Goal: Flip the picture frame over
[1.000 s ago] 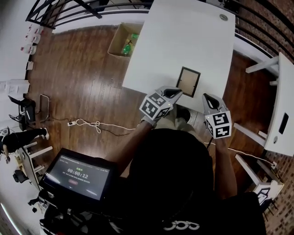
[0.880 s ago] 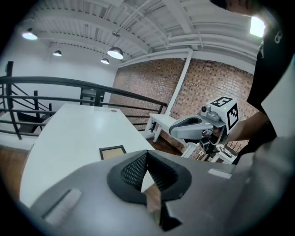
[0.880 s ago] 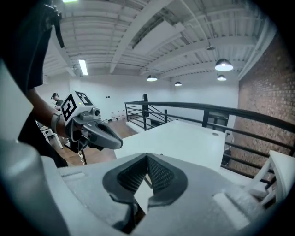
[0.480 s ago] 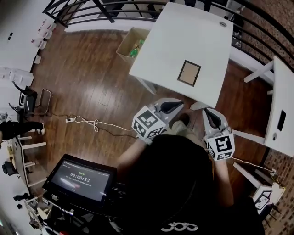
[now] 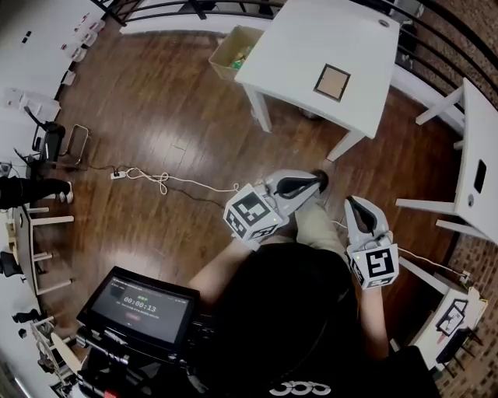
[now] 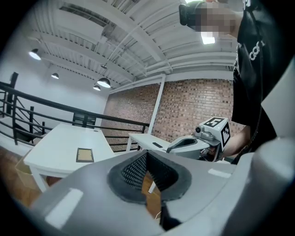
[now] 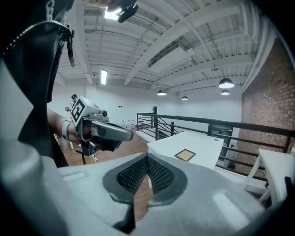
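Note:
The picture frame (image 5: pixel 332 82) lies flat on the white table (image 5: pixel 311 39), tan face up inside a dark rim. It also shows small in the left gripper view as the frame (image 6: pixel 85 155) and in the right gripper view as the frame (image 7: pixel 185 155). My left gripper (image 5: pixel 315 183) is shut and empty, held over the wooden floor well short of the table. My right gripper (image 5: pixel 352 203) hangs beside it, also shut with nothing in it. Both point toward the table from a distance. The left gripper's mesh pads (image 6: pixel 138 168) meet; so do the right gripper's pads (image 7: pixel 156 175).
A cardboard box (image 5: pixel 236 47) stands on the floor at the table's left end. A second white table (image 5: pixel 476 171) is at the right. A black railing (image 5: pixel 194 8) runs behind. A white cable (image 5: pixel 159 183) lies on the floor, and a screen (image 5: pixel 140 305) sits near me.
Both grippers have pulled back from the table's near edge, and the table with the frame is now much farther off. The frame stays flat on the table.

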Motion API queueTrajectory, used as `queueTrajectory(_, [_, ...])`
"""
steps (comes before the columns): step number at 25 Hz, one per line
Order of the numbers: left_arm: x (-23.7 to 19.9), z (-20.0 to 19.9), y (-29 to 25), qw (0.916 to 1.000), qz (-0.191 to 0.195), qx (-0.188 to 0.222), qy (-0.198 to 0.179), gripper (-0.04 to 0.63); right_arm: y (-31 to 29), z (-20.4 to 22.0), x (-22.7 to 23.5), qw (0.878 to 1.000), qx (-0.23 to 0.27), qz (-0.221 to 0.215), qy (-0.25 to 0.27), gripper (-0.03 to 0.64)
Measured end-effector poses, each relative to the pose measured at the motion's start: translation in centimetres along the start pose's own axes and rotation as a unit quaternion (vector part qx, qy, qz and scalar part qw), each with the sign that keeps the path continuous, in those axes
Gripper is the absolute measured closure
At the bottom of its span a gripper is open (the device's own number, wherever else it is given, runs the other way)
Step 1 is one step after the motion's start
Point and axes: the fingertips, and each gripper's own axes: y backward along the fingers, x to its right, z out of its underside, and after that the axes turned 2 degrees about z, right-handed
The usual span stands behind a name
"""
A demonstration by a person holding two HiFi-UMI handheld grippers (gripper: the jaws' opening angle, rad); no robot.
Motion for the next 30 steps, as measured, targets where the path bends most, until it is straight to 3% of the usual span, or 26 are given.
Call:
queueTrajectory(10, [8.8,1.7,3.9,0.9997,-0.002,0.024,0.009,0.583,7.8,0.6,-4.4,1.0,0.003,0.007,0.008,0.624])
queueTrajectory(19, [16.0,1.9,1.9,0.9996,0.015,0.026,-0.003,0.583,13.7,2.0,-6.2,1.0,0.008,-0.02,0.012,0.624])
queueTrajectory(22, [18.2,2.5,0.6,0.9994,0.019,0.019,-0.023,0.583,15.6,3.1,-5.9,1.0,0.014,-0.02,0.002,0.624])
queueTrajectory(27, [24.5,3.0,-1.5,0.9992,0.021,0.013,-0.03,0.583,21.5,4.0,-6.0,0.999,0.029,-0.024,0.008,0.624])
queueTrajectory(30, [25.1,3.2,-1.4,0.9991,0.026,0.009,-0.031,0.583,22.0,4.2,-6.3,0.999,0.029,-0.018,0.0,0.624])
